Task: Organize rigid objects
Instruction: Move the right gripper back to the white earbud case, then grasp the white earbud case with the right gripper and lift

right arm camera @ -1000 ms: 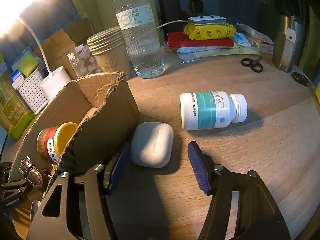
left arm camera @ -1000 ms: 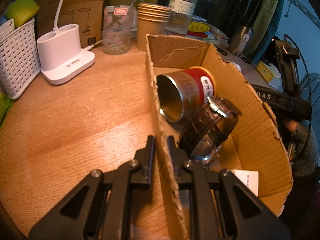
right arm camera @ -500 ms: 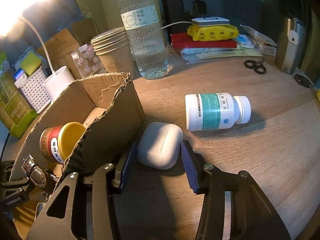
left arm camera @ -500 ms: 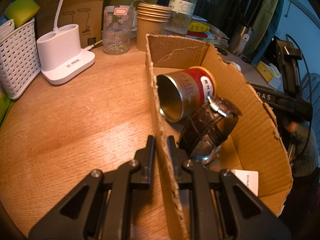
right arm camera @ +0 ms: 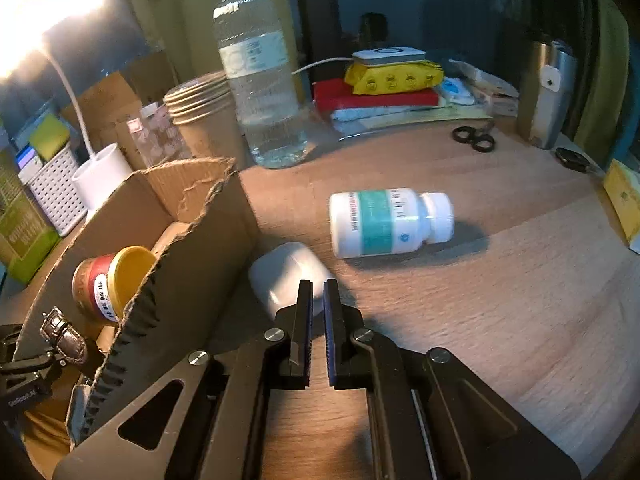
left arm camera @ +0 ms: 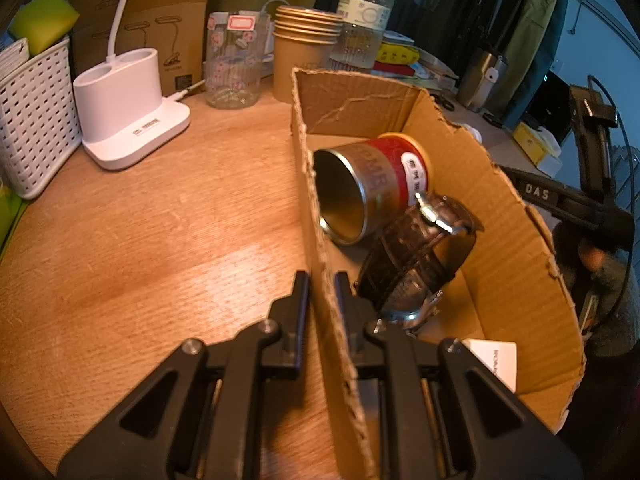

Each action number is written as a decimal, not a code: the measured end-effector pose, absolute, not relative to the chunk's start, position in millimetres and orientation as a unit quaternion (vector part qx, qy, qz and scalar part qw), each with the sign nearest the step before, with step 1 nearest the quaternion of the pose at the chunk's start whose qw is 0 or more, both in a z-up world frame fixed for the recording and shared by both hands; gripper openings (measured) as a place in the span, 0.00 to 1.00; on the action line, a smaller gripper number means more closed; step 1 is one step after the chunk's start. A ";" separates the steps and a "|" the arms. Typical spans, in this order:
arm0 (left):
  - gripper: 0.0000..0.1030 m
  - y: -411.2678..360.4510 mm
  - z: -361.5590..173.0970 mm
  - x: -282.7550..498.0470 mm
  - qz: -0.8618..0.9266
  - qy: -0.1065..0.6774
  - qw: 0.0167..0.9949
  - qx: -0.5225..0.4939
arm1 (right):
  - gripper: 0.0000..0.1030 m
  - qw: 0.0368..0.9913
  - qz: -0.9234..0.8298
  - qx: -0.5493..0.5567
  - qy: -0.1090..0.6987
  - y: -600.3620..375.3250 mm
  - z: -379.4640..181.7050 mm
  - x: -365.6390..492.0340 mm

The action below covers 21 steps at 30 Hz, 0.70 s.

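Left hand-held gripper clamped on box wall, steadying it. Right hand-held gripper nearly closed, empty, white case just beyond tips on counter. Judged step: case pickup; next reopen, straddle case

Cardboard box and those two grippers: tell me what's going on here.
The left gripper is shut on the near wall of the cardboard box, which holds a tin can and a watch. The right gripper is shut on nothing; the white earbud case sits on the table just past its tips, beside the box. A pill bottle lies on its side farther out.
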State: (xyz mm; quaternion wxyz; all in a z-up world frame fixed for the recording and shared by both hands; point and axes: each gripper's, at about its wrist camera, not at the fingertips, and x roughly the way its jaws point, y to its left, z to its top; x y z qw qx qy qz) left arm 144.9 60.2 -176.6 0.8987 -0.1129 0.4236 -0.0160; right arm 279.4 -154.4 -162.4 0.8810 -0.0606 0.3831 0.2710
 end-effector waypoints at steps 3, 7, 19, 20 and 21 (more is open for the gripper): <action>0.13 60.1 -176.7 144.9 -0.016 0.424 0.899 -0.113 | 0.46 0.876 0.285 -0.060 0.384 -149.7 -161.9 280.2; 0.13 60.2 -176.6 144.9 -0.016 0.424 0.899 -0.113 | 0.51 0.870 0.286 -0.076 0.394 -142.3 -168.4 284.0; 0.14 59.8 -177.0 145.2 -0.016 0.424 0.899 -0.112 | 0.52 0.862 0.282 -0.095 0.410 -133.9 -176.4 297.2; 0.14 59.7 -177.1 145.3 -0.016 0.424 0.899 -0.112 | 0.50 0.862 0.282 -0.095 0.409 -133.7 -176.3 297.3; 0.14 59.9 -177.0 145.2 -0.016 0.424 0.899 -0.112 | 0.49 0.863 0.280 -0.096 0.409 -133.7 -176.2 296.9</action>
